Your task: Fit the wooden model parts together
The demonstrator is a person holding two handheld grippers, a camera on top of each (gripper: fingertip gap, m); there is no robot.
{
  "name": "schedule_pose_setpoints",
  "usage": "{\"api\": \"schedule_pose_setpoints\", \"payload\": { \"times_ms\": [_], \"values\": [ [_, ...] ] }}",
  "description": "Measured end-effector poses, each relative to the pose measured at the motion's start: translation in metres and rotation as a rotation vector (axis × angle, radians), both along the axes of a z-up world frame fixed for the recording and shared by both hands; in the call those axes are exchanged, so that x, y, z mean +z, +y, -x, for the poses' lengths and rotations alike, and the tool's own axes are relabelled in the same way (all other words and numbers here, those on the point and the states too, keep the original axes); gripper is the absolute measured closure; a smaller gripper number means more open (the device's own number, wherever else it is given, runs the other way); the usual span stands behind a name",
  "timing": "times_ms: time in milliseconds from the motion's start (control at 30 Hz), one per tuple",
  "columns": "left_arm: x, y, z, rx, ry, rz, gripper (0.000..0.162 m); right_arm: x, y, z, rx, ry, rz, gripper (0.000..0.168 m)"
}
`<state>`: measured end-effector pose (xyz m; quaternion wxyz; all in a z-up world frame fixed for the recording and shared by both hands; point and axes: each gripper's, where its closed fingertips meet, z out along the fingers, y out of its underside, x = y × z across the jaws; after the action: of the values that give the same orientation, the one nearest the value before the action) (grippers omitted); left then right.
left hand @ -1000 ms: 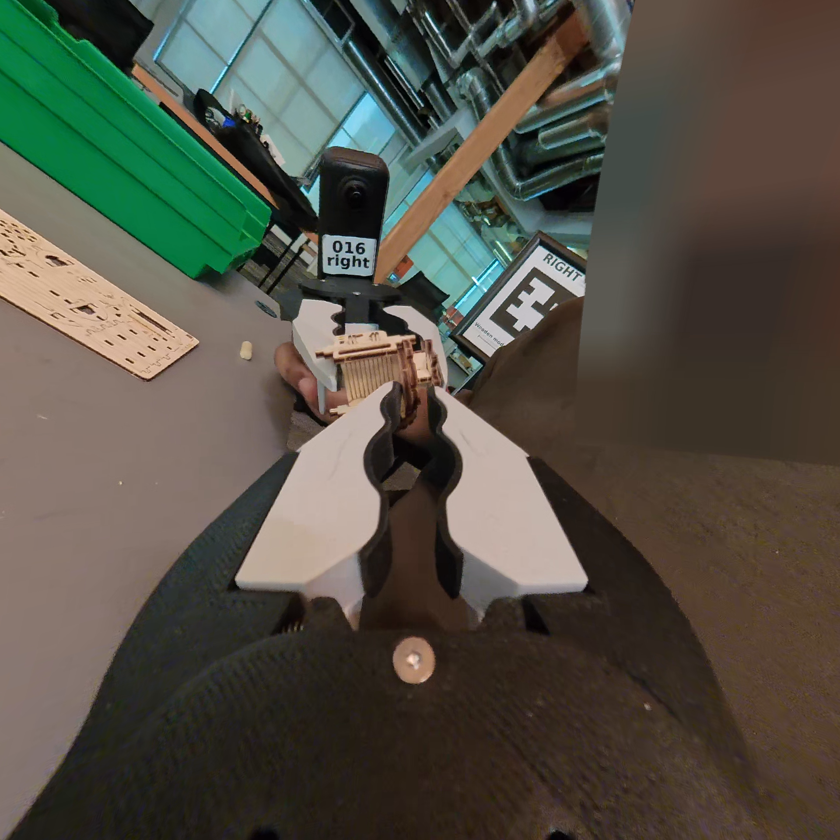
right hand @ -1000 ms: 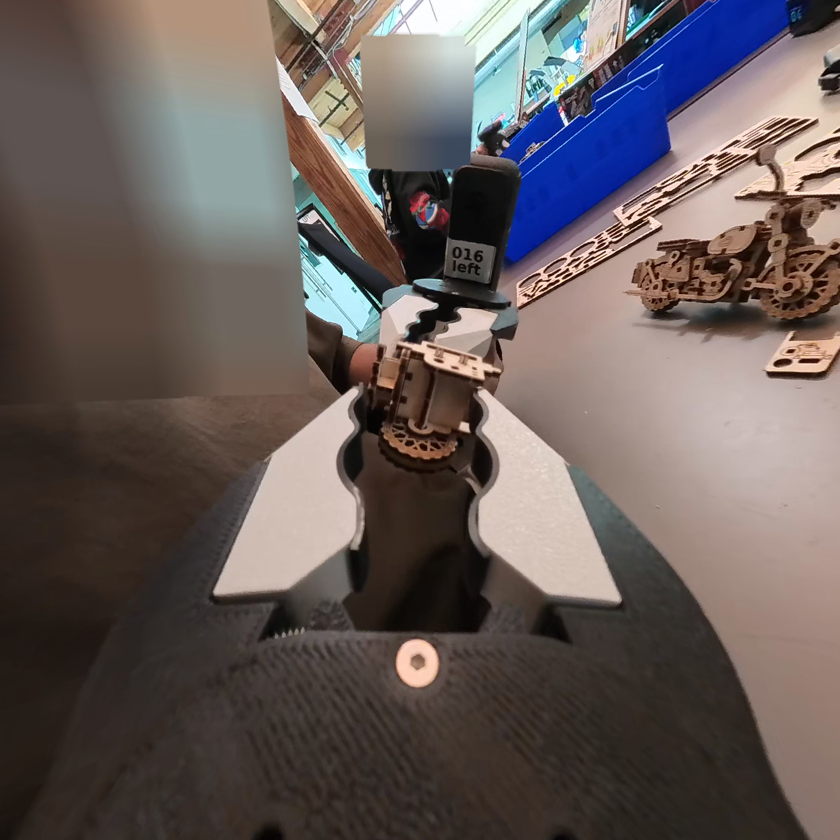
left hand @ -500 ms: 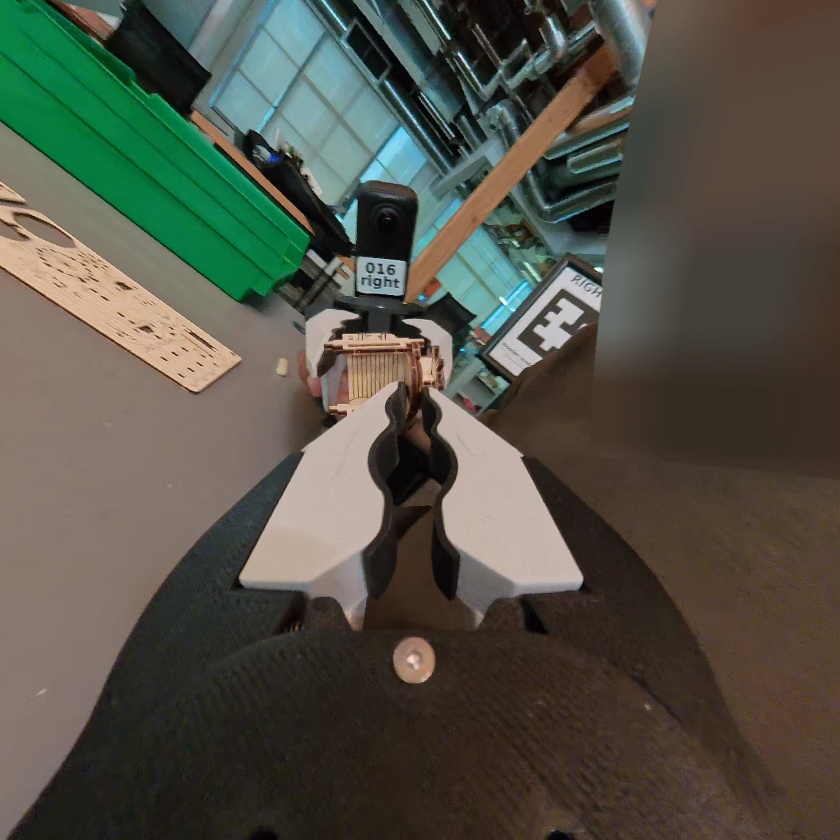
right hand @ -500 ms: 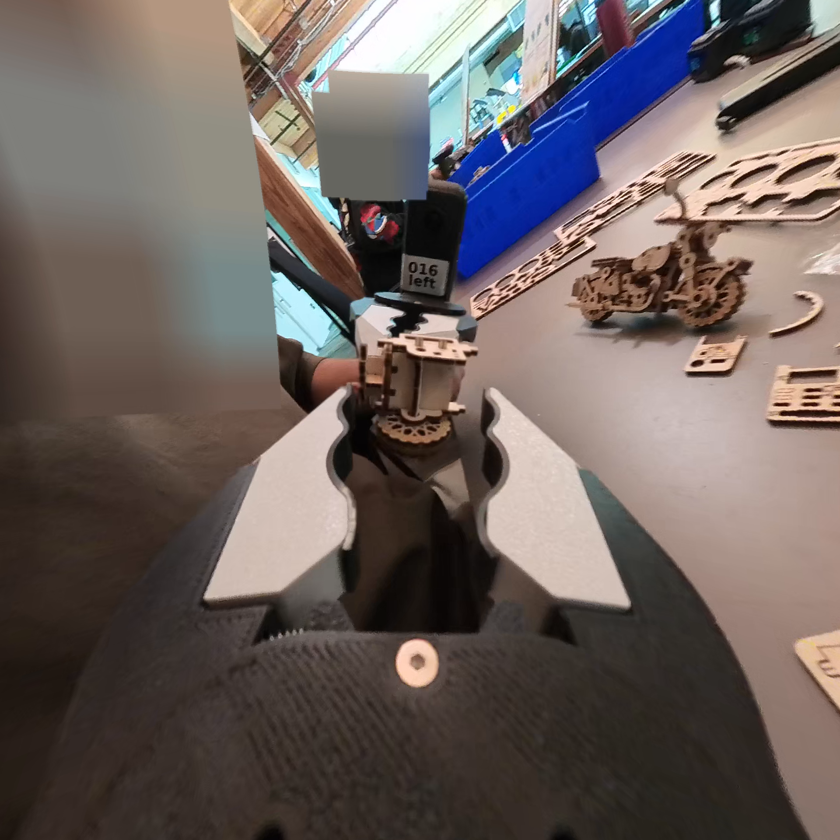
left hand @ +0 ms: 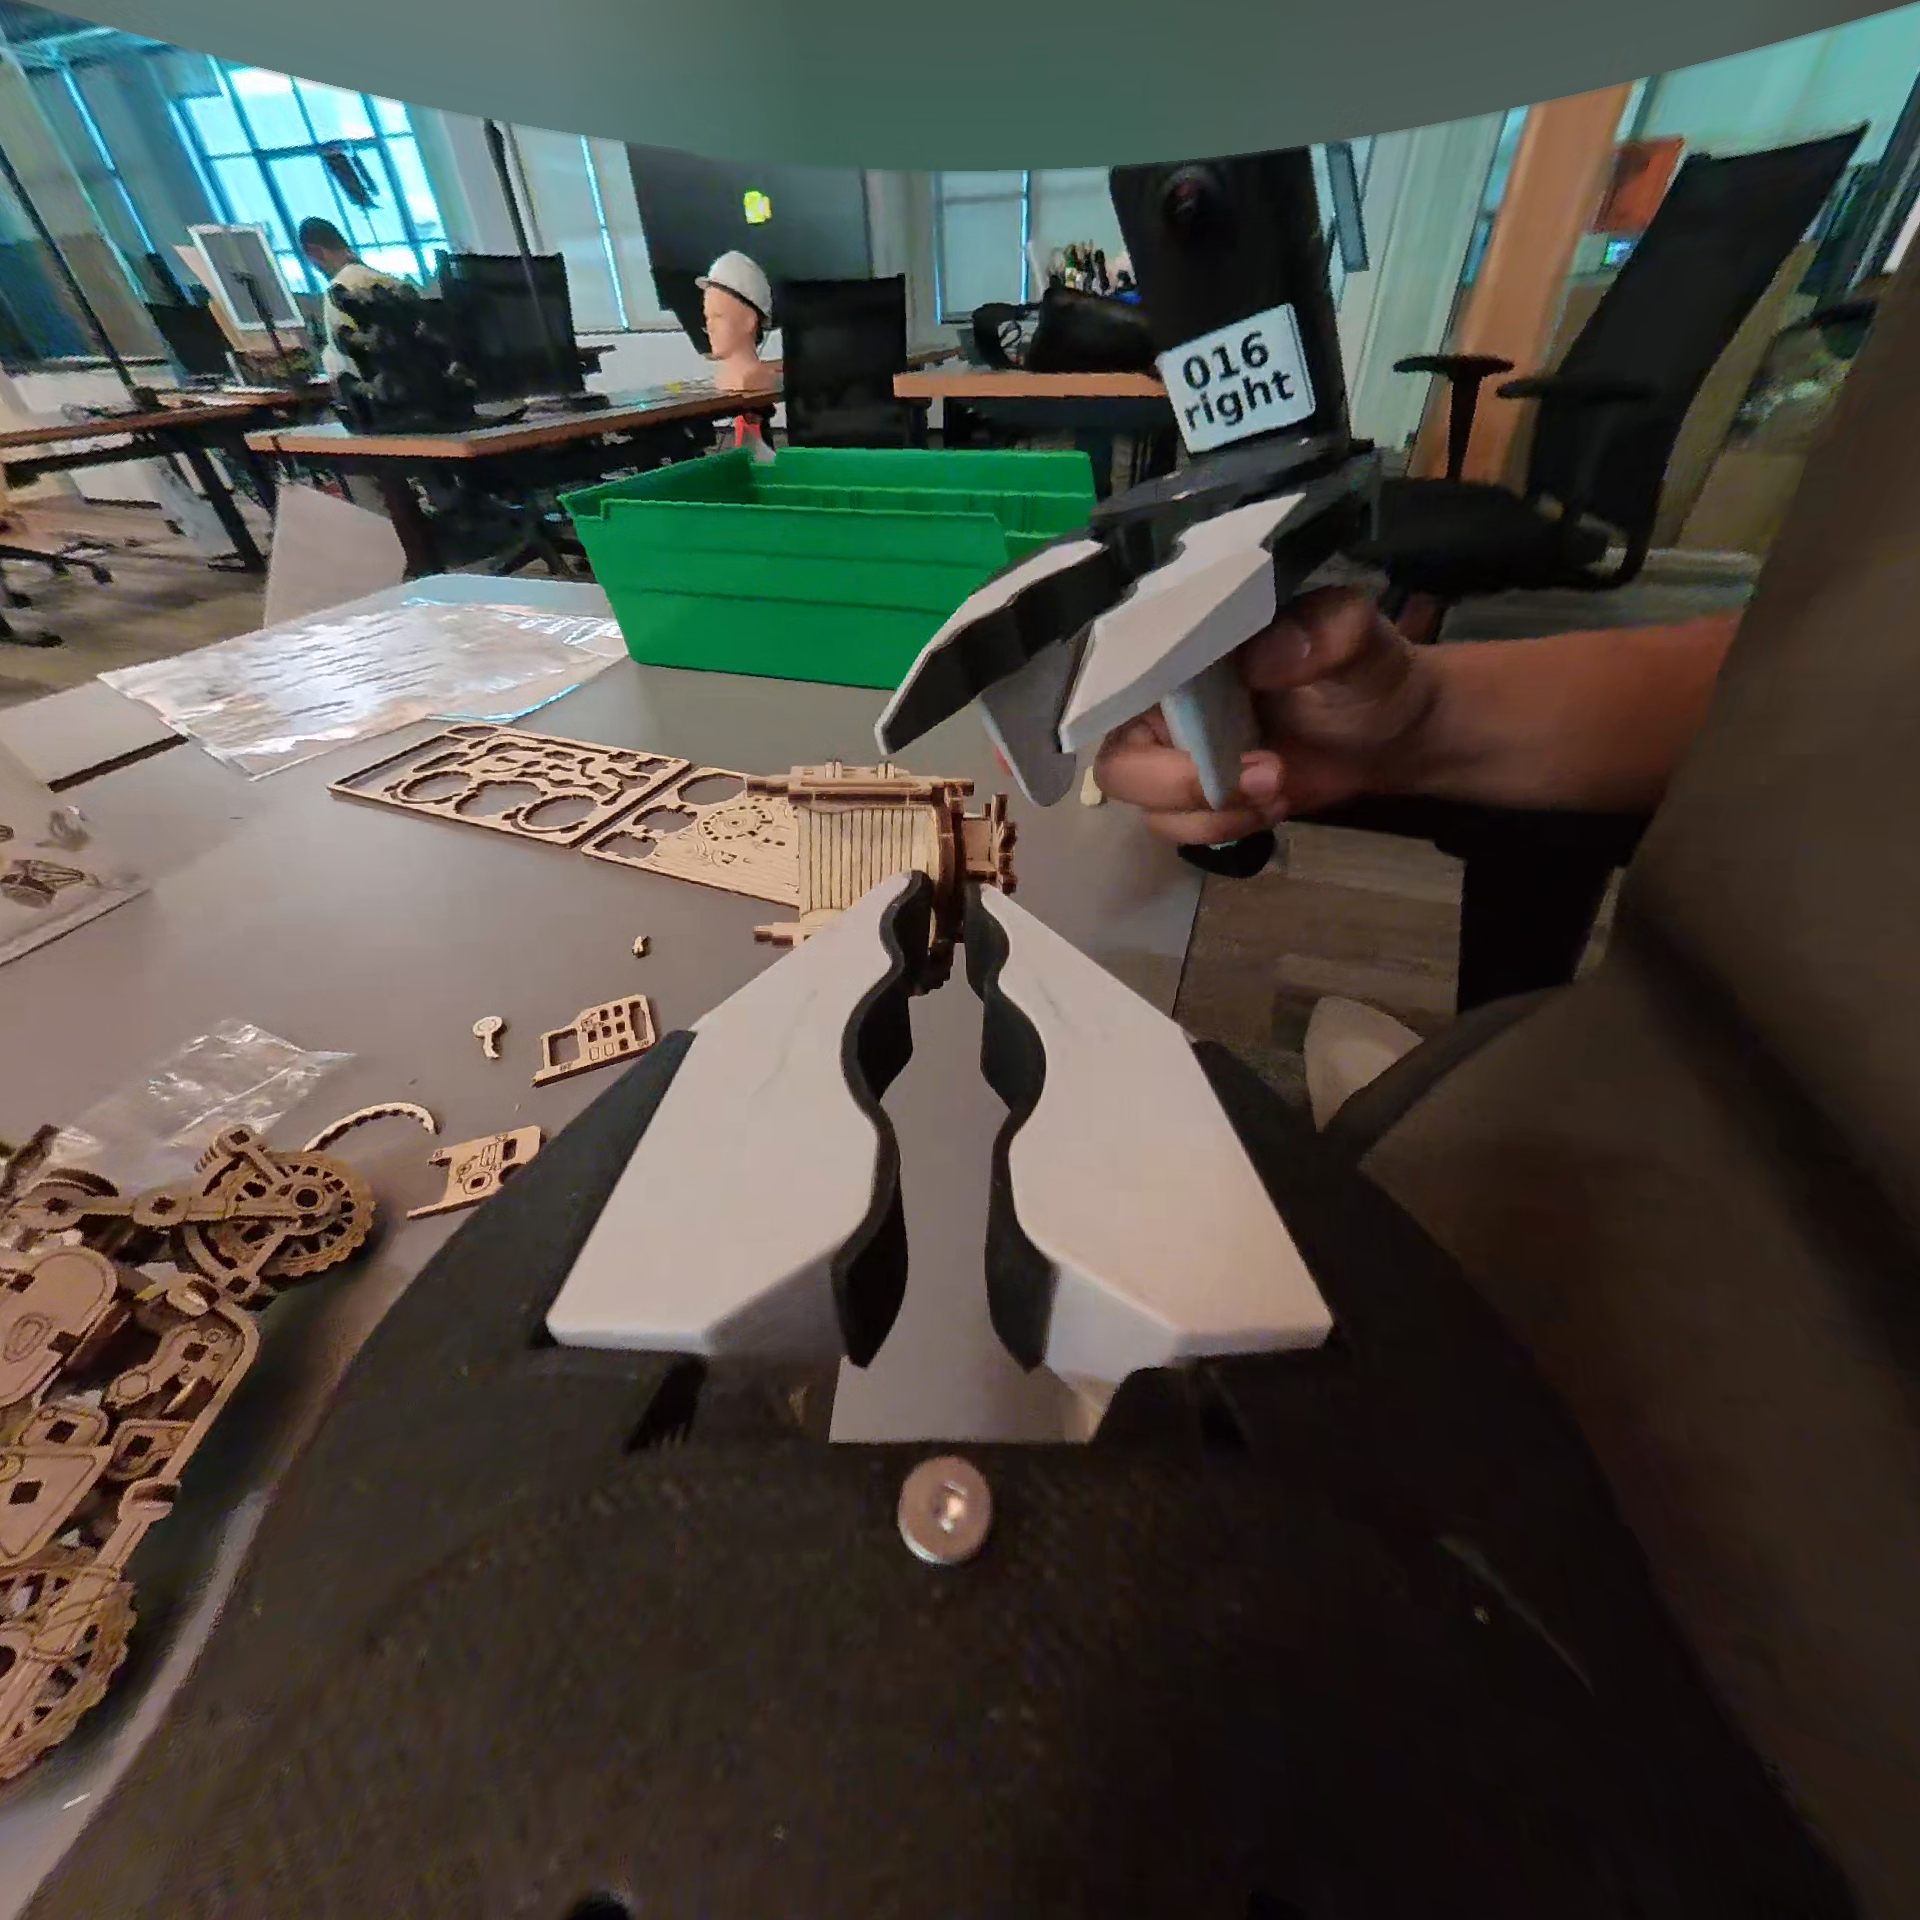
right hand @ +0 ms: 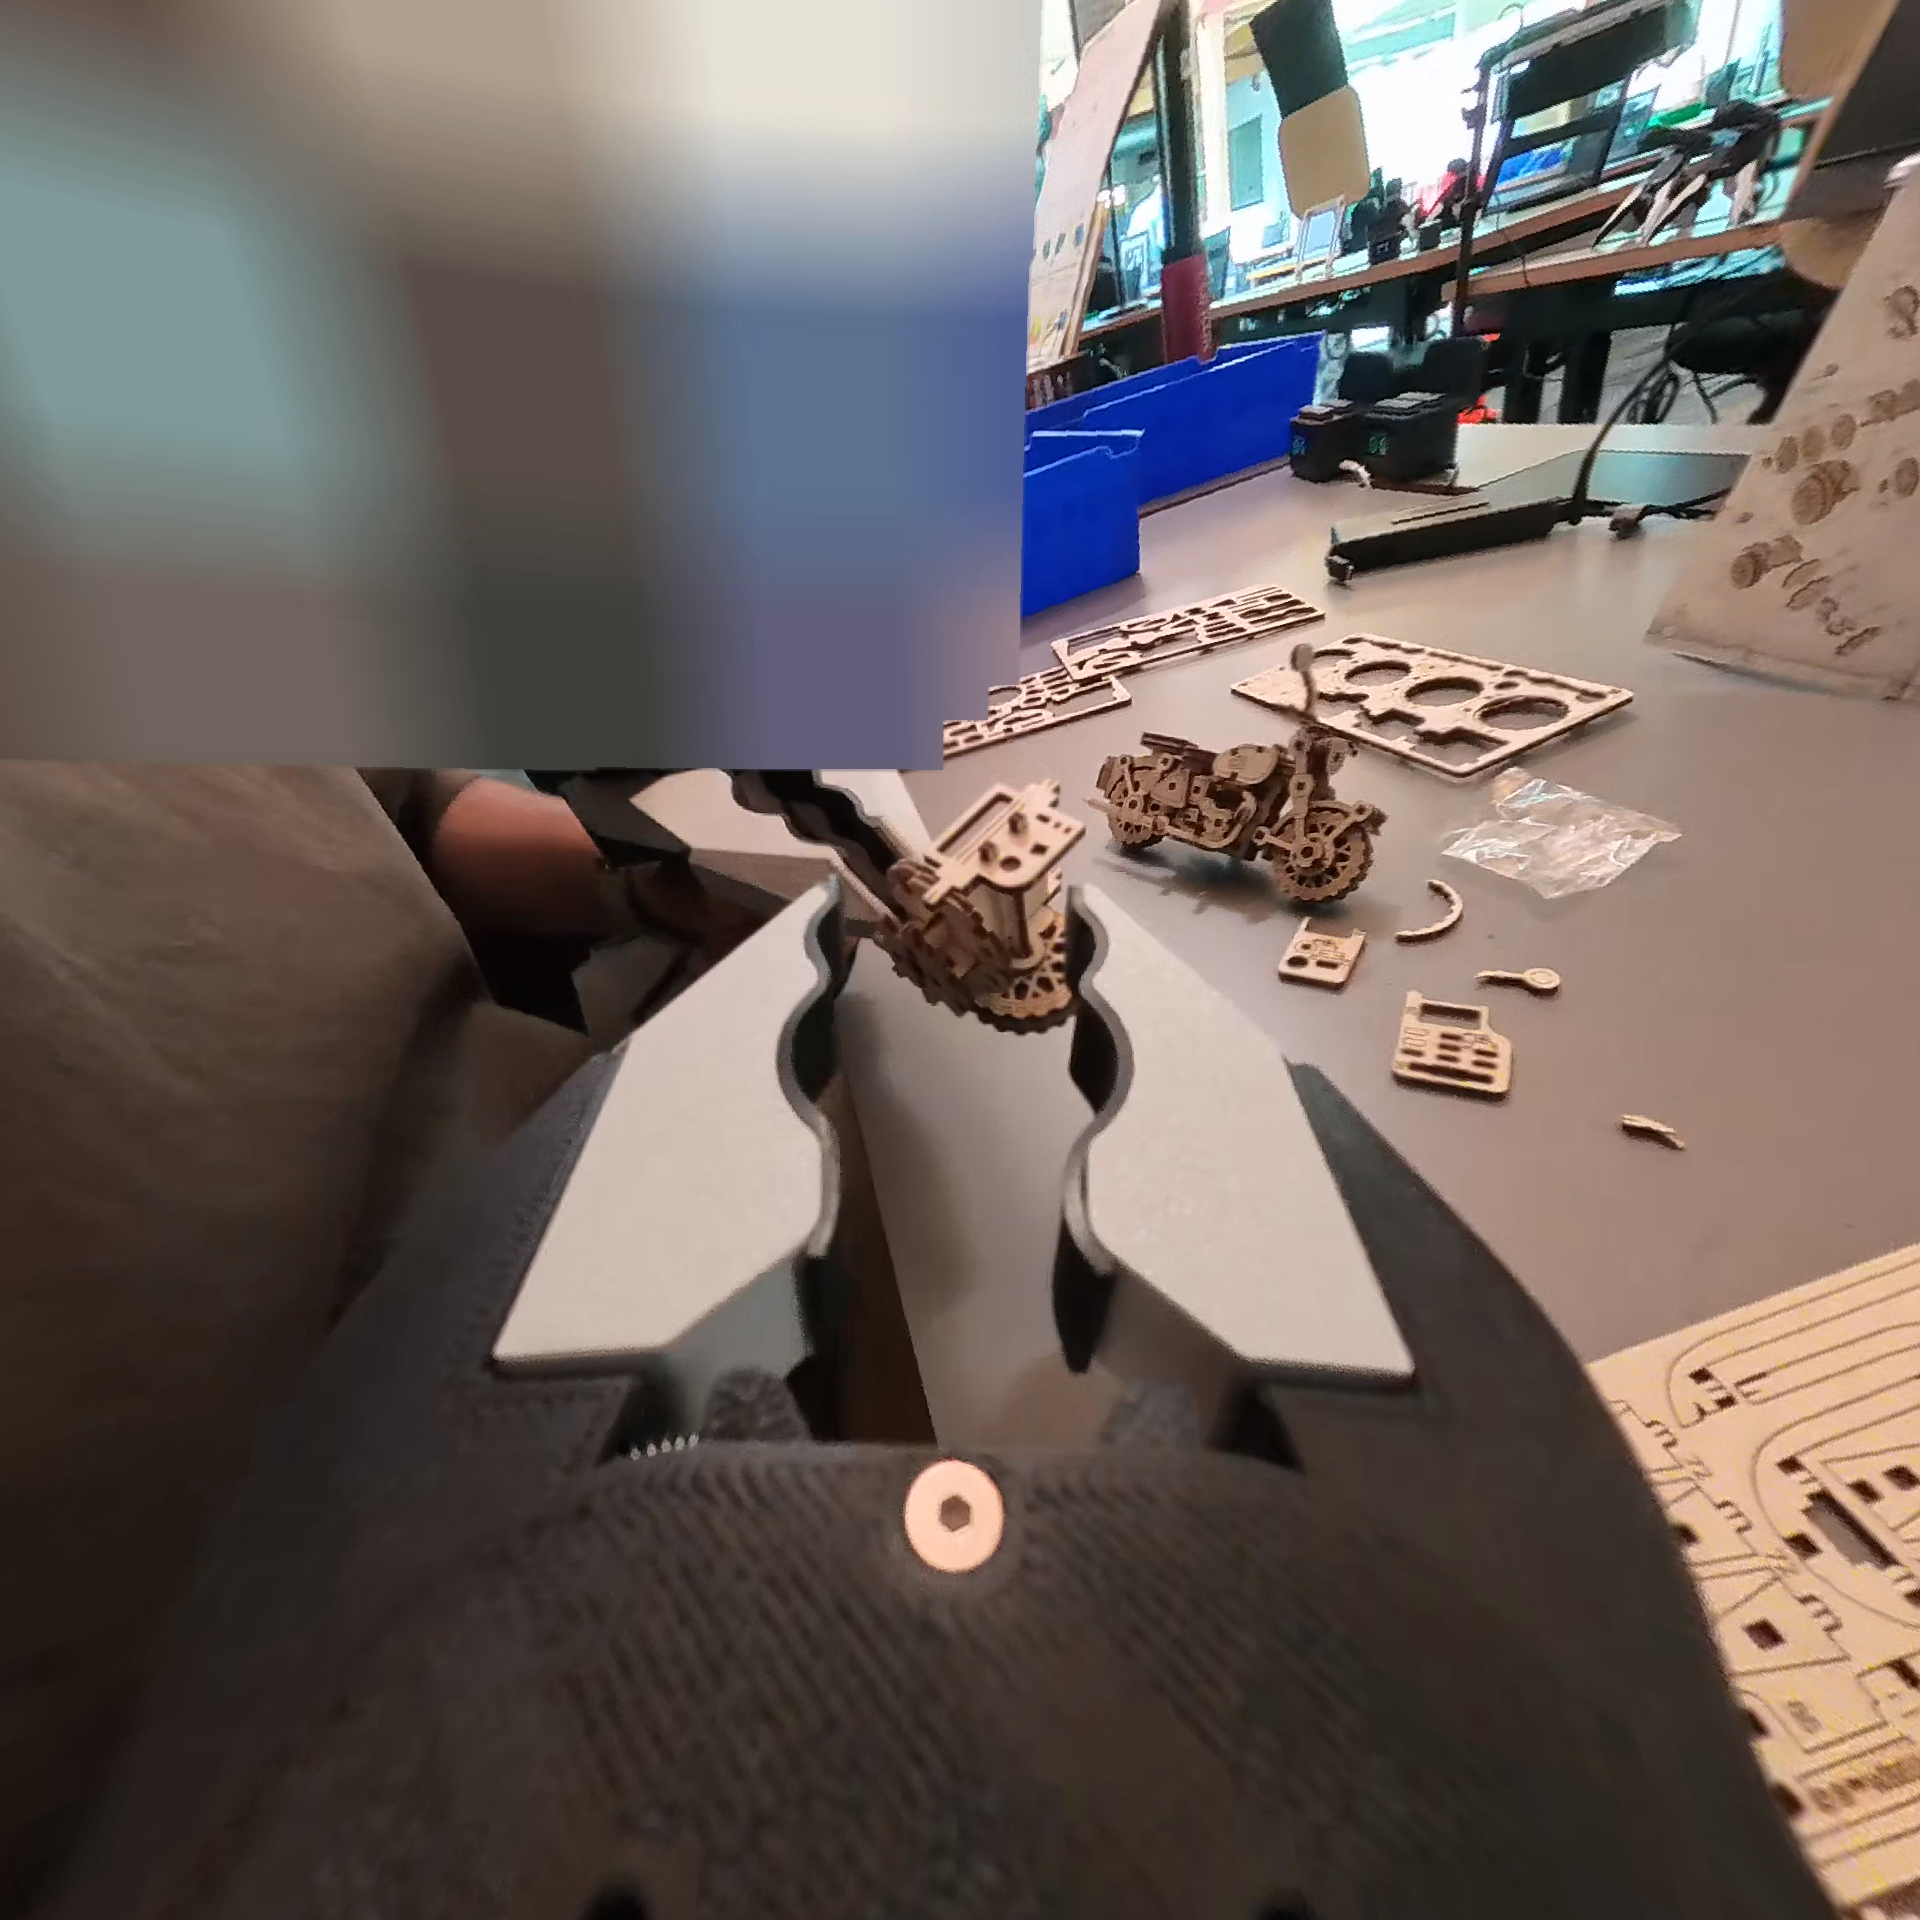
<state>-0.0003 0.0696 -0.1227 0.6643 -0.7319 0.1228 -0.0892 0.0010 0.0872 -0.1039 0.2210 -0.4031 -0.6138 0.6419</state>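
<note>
Wooden model block (left hand: 894,852), a small ribbed assembly with a gear wheel at its lower end, is pinched at the tips of the left gripper (left hand: 948,914), which has its jaws pressed onto the gear side and holds the piece up off the grey table (left hand: 343,914). Gripping it by one end leaves the ribbed body and top plate free, probably so another part can be added. In the right wrist view the same block (right hand: 987,914) sits just ahead of the right gripper (right hand: 954,914), whose jaws are spread and hold nothing; whether they touch the block is hard to tell. From the left wrist view that gripper (left hand: 987,717) hangs above and to the side. Near on the table stand a finished wooden motorcycle (right hand: 1236,821), loose cut pieces (right hand: 1449,1044) and punched-out sheets (left hand: 509,774), with a green bin (left hand: 821,582) behind.
</note>
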Motion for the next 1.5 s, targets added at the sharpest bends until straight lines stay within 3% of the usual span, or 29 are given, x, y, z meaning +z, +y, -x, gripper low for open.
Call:
{"api": "schedule_pose_setpoints", "payload": {
  "times_ms": [333,600,867,1033,1233,1500],
  "values": [
    [0.000,0.001,0.001,0.033,0.065,-0.018,0.159,-0.005,-0.009,-0.003,-0.015,0.063,-0.169,0.143],
    [0.001,0.000,-0.002,0.017,0.067,-0.024,0.159,-0.005,-0.006,-0.002,-0.029,0.073,-0.174,0.137],
    [0.013,-0.012,-0.022,-0.178,-0.132,-0.031,0.160,-0.011,-0.021,-0.016,0.142,0.021,-0.144,0.127],
    [0.023,-0.023,-0.036,-0.315,-0.257,-0.043,0.159,0.001,-0.035,-0.030,0.260,0.047,-0.059,0.140],
    [0.026,-0.025,-0.038,-0.361,-0.329,-0.033,0.159,0.003,-0.037,-0.034,0.287,0.044,-0.035,0.143],
    [0.018,-0.025,-0.041,-0.351,-0.274,-0.017,0.153,0.001,-0.039,-0.035,0.303,0.029,-0.059,0.144]
  ]
}}
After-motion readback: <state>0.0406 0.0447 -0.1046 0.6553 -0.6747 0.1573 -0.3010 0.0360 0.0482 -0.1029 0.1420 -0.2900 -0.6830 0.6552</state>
